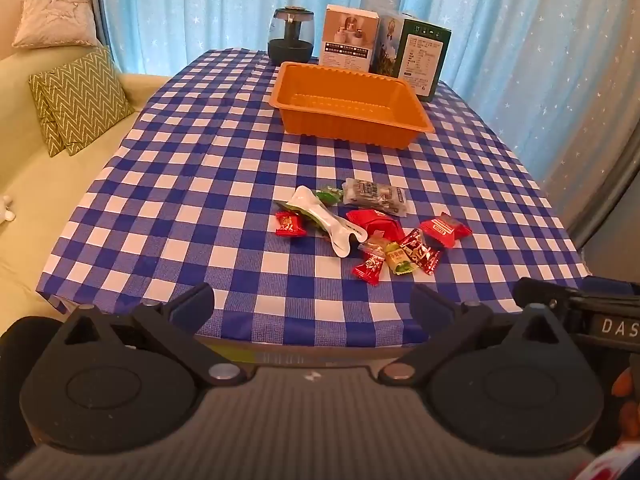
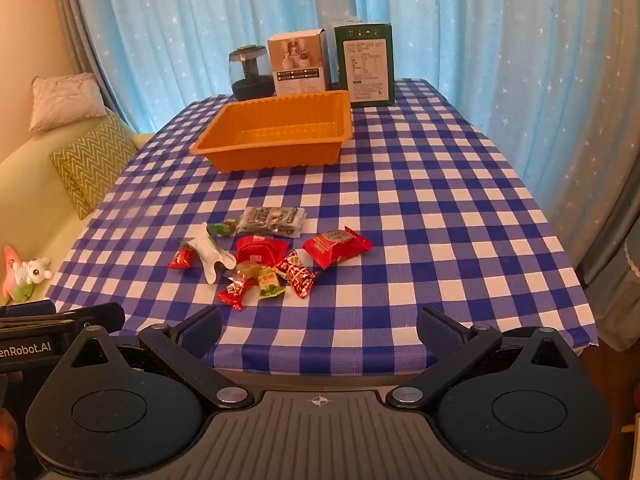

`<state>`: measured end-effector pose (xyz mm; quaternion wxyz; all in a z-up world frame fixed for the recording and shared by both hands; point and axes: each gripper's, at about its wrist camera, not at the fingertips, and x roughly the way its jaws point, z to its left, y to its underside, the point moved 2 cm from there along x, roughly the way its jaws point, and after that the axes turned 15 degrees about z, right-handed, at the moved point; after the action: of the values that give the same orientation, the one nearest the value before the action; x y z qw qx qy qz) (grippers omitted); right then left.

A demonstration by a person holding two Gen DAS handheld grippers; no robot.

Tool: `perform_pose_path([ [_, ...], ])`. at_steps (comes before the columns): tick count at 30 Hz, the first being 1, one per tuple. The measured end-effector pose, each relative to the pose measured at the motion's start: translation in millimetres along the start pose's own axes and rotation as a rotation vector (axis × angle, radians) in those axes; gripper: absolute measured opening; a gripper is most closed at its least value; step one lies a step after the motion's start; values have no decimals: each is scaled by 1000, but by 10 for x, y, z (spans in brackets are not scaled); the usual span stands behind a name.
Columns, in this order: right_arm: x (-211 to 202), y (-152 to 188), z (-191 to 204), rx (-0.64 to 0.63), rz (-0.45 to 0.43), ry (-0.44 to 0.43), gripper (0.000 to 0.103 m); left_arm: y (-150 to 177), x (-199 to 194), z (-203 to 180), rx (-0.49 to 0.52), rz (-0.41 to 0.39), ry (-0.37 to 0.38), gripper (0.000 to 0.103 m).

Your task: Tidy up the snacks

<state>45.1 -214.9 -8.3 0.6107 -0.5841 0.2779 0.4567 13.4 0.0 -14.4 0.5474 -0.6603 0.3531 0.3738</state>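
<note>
Blue-and-white checked tablecloth (image 1: 224, 184) covers the table. At its 12 o'clock edge: dark round glass-domed device (image 1: 291, 36), white cardboard box (image 1: 351, 37) just beside it, dark green cardboard box (image 1: 424, 58) next right. Pale blue star-print curtain (image 1: 200, 4) behind. At 9 o'clock, cream sofa (image 1: 36, 184) with green zigzag cushion (image 1: 80, 100) and pinkish-white cushion (image 1: 52, 20). Small plush toys (image 2: 24, 274) on the sofa.

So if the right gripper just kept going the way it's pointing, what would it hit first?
Probably the checked tablecloth near the table's front edge. The right gripper is open and tilted downward, with bare cloth between its fingers. The snack pile lies further on and left of centre; depth is uncertain.
</note>
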Motion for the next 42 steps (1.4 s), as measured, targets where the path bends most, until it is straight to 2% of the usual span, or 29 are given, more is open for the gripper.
perform_pose_path([
  [42,5,13,-2,0,-6,-1,103,-3,-1,-10,4,3,6,103],
])
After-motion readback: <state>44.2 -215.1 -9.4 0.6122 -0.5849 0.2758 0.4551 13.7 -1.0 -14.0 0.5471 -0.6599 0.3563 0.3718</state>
